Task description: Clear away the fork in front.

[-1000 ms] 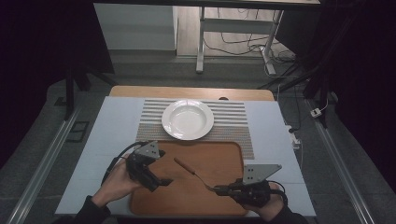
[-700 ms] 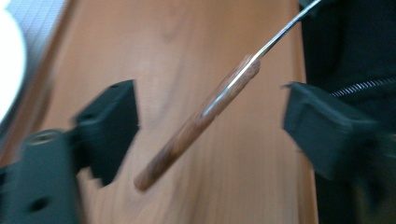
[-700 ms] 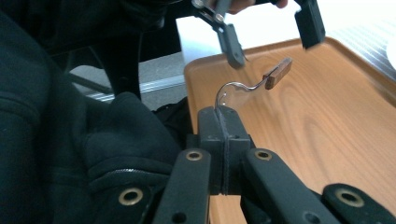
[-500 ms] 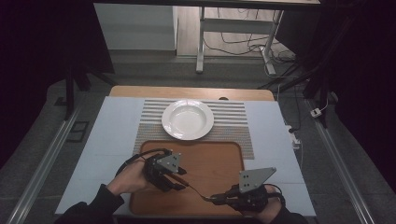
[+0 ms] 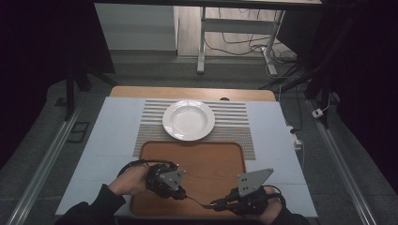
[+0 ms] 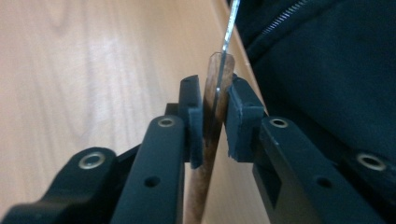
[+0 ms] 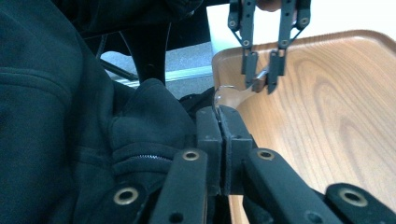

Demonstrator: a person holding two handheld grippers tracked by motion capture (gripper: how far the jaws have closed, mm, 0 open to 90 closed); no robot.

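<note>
The left gripper (image 5: 180, 193) sits over the wooden tray (image 5: 211, 159) near its front left corner. In the left gripper view its two black jaws close on the brown wooden handle (image 6: 212, 126) of a piece of cutlery (image 5: 197, 201), one pad against each flat side, and a thin metal shaft runs on from the handle's end toward the person's dark jacket (image 6: 327, 70). Whether the piece is a knife, a fork or a spoon I cannot tell.

In the high view the cutlery spans the gap between the two grippers, just inside the tray's front edge, with its handle end to the left and its metal end to the right.

The right gripper (image 5: 217, 204) is at the tray's front edge, toward its right half. In the right gripper view its jaws are pressed almost together on the thin metal end (image 7: 219, 95), which curves up out of the pads; farther off in that view the left gripper holds the handle above the tray's rim.

Beyond the tray's far edge a white deep plate (image 5: 188, 120) stands on a striped placemat (image 5: 234, 122), well apart from both grippers. Tray and placemat lie on a pale blue table cover (image 5: 112, 131).
</note>
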